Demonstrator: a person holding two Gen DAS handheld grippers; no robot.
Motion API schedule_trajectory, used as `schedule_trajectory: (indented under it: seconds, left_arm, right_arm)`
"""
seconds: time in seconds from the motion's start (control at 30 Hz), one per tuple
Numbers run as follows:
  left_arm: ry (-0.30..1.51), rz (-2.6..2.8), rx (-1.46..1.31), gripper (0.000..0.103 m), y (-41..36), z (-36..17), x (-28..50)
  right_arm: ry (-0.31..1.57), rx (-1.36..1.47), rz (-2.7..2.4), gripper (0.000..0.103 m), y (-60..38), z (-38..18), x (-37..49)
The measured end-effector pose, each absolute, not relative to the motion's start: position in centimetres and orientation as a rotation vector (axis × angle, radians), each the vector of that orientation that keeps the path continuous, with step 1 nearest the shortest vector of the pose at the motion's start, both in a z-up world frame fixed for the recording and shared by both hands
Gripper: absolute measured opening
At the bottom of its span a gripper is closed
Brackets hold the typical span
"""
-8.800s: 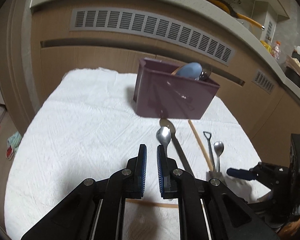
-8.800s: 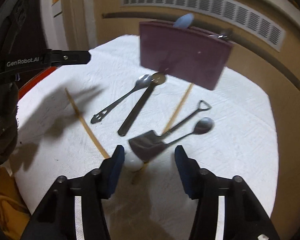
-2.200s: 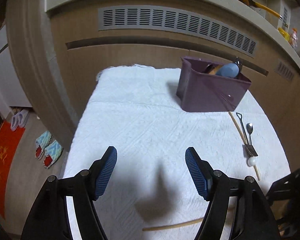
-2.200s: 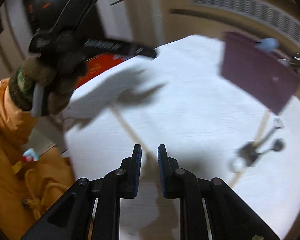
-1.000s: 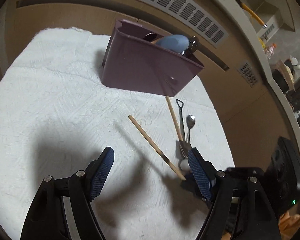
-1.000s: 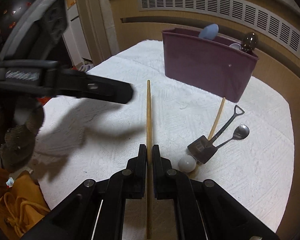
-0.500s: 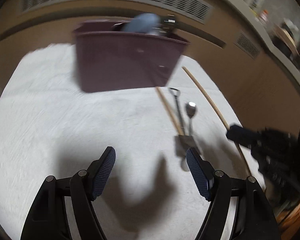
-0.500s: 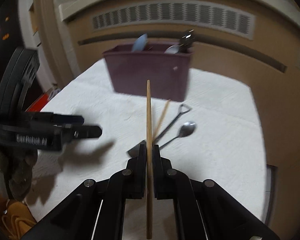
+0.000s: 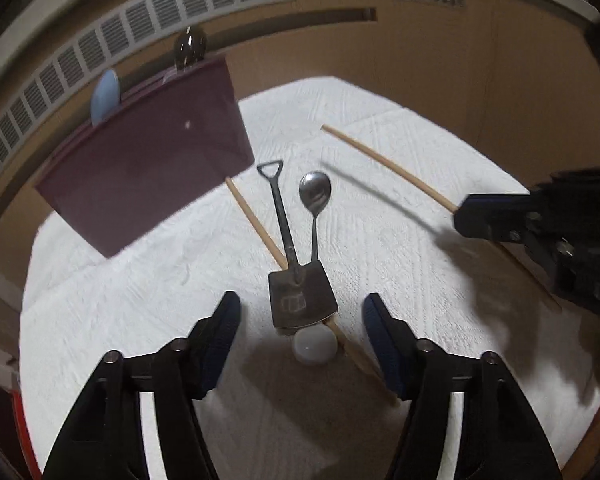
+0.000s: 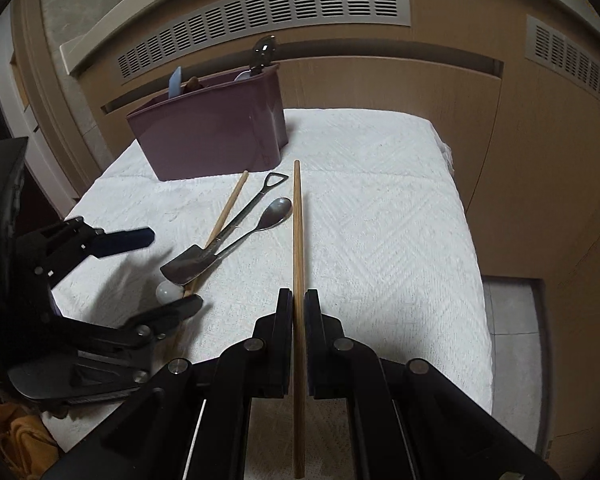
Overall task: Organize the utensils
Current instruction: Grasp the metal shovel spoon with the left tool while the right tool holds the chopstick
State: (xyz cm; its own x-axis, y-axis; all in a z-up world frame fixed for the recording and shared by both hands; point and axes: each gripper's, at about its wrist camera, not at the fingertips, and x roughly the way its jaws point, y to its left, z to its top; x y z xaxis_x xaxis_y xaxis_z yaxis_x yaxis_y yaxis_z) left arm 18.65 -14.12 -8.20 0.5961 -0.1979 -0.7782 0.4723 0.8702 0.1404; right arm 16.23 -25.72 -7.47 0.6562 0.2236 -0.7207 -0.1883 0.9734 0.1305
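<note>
1. The remaining utensils lie in a cluster on the white-covered surface (image 10: 380, 208) just in front of the purple holder (image 10: 212, 136): a shovel-shaped spoon (image 9: 298, 284), a small metal spoon (image 9: 315, 196), a white-ended spoon (image 9: 315, 346) partly under the shovel blade, and a loose wooden chopstick (image 9: 256, 224) running beneath them
2. A second chopstick (image 10: 298, 280) is off the surface, pinched in the right gripper (image 10: 298, 308), whose fingers are pressed together on it; it points forward, its tip towards the right end of the holder
3. The holder already carries a pale blue utensil (image 10: 175, 80) and a dark metal one (image 10: 262, 52), so the sorting looks partly done, with this cluster left
4. The step in hand looks like a double one: carrying the held chopstick to the holder while the left gripper (image 9: 300, 320) goes for the cluster
5. The left fingers (image 9: 224, 332) are spread on either side of the shovel blade and are closing; nothing is pressed between them yet
6. The next move probably calls for lowering the left fingers around one piece only, since the pieces overlap and could drag each other
</note>
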Motion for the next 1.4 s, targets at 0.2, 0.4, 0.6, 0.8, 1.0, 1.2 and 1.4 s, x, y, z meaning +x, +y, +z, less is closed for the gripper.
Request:
schedule_trajectory:
  seconds: [0.2,0.4,0.6,0.8,1.0,1.2,1.4]
  left_arm:
    - [0.852,-0.388,0.169,0.033,-12.1,-7.2,19.6]
    - [0.718,-0.379,0.098,0.031,-8.6,-3.2,16.9]
    - [0.662,-0.336,0.085,0.01,-6.0,-0.5,15.3]
    - [0.681,-0.325,0.048,0.008,-4.8,-1.4,15.5]
    - [0.762,-0.38,0.068,0.011,-4.3,-3.5,15.7]
    - [0.843,-0.46,0.097,0.038,-5.2,-6.0,13.5]
    - [0.879,-0.422,0.111,0.051,-6.4,-7.6,13.8]
  right_arm:
    - [0.823,0.073,0.244,0.005,-26.3,-7.9,15.6]
    - [0.812,0.071,0.261,0.005,-26.0,-7.3,15.0]
    - [0.831,0.061,0.292,0.005,-24.7,-7.0,14.9]
    - [0.884,0.035,0.3,0.005,-23.6,-8.0,15.2]
    - [0.917,0.013,0.282,0.007,-23.5,-8.6,15.5]
    - [0.918,0.019,0.259,0.022,-23.6,-8.9,15.6]
    - [0.92,0.022,0.262,0.024,-23.7,-9.3,15.5]
